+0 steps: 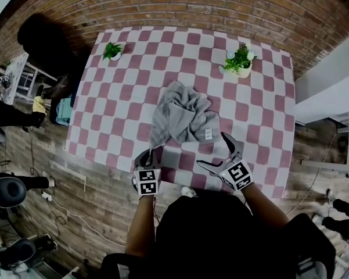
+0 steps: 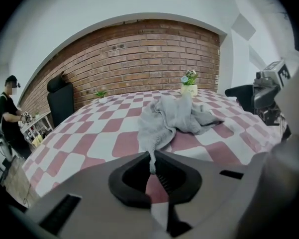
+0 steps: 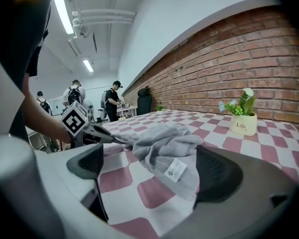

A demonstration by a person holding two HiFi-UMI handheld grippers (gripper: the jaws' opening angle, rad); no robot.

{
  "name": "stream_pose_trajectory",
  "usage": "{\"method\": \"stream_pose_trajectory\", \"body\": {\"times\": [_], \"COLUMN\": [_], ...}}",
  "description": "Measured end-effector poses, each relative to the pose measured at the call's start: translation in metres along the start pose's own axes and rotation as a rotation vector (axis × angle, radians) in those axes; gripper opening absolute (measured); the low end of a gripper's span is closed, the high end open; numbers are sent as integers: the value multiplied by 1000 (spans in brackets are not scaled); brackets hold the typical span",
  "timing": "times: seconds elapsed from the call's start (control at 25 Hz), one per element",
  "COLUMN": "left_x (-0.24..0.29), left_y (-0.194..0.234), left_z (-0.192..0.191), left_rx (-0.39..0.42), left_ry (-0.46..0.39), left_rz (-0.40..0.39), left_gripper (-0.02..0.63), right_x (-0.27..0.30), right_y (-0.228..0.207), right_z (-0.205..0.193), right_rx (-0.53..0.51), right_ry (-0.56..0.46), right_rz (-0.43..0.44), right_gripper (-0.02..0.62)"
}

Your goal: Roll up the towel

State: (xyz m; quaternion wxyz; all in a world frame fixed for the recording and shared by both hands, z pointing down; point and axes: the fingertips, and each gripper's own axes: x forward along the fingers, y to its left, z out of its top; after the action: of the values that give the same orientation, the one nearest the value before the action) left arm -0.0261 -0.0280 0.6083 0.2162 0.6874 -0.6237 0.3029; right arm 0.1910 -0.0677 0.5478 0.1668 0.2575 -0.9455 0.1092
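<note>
A crumpled grey towel (image 1: pixel 183 115) lies in the middle of the red-and-white checkered table (image 1: pixel 267 115). My left gripper (image 1: pixel 148 156) is at the towel's near left corner and is shut on it; in the left gripper view a thin strip of the towel (image 2: pixel 174 116) runs down between the closed jaws of the left gripper (image 2: pixel 151 166). My right gripper (image 1: pixel 212 150) stands open just in front of the near right corner, which carries a white label (image 3: pixel 173 169). In the right gripper view that corner of the towel (image 3: pixel 164 143) lies between the spread jaws of the right gripper (image 3: pixel 149 171), untouched.
Two potted plants stand at the table's far side, a small one (image 1: pixel 112 50) on the left and a bigger one in a white pot (image 1: pixel 239 61) on the right. A black chair (image 1: pixel 43 39) stands off the far left corner. People (image 3: pixel 112 101) stand in the background.
</note>
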Motion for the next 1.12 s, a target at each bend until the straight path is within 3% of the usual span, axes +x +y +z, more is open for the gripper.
{"method": "stream_pose_trajectory", "body": {"times": [0.28,0.72,0.92,1.12], "left_x": [-31,-78,-87,-93], "left_y": [32,137,200,260], "left_z": [52,158,172,163], "left_rx": [1,153,204,204], "left_ry": [-111,-333,-352,-325], "left_rz": [59,184,216,258], "left_gripper": [18,18,18,18], "right_x": [22,41,54,63], "right_y": [5,11,19,22], "right_z": [7,9,9,4], "right_rx": [-19,-20,-14,-6], "right_ry": [8,40,66,96], "right_rz": [60,5,-58,-123], "right_gripper": [560,548,537,493]}}
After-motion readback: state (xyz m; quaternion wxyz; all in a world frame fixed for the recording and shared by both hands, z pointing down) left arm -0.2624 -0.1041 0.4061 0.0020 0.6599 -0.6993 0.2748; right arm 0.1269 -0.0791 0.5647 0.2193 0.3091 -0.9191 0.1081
